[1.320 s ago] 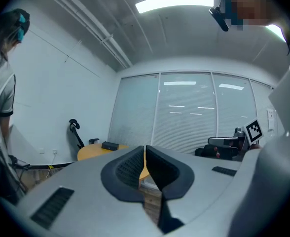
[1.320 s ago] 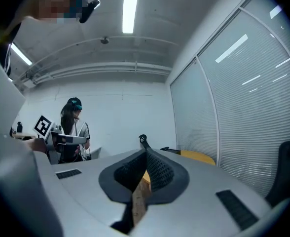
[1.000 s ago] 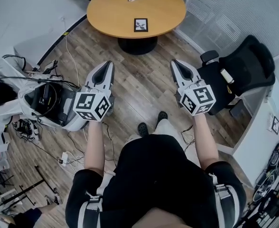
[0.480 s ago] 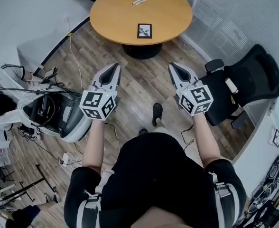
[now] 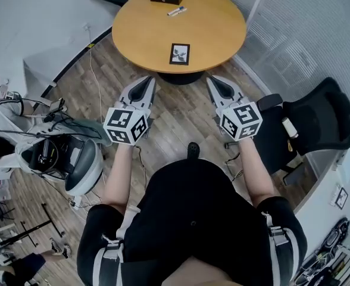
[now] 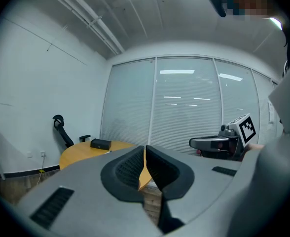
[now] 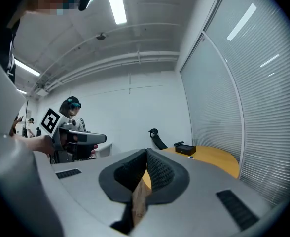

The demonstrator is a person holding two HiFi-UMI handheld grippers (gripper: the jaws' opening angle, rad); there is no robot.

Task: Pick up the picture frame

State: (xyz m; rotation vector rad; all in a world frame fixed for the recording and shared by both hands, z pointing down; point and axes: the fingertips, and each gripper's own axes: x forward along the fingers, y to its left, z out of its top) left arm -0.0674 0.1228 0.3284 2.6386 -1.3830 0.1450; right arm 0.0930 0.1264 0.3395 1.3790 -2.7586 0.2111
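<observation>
The left claw (image 5: 144, 83) and right claw (image 5: 215, 83) are both closed on nothing, with the picture frame (image 5: 179, 53) lying flat on the tabletop (image 5: 145, 25) ahead between them; I judge it light, stiff, perhaps fragile, best pinched across its near rim.

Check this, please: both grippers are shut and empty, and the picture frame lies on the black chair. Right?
No. The picture frame lies flat on the round table, as the head view shows. The left gripper and right gripper are indeed shut and empty.
</observation>
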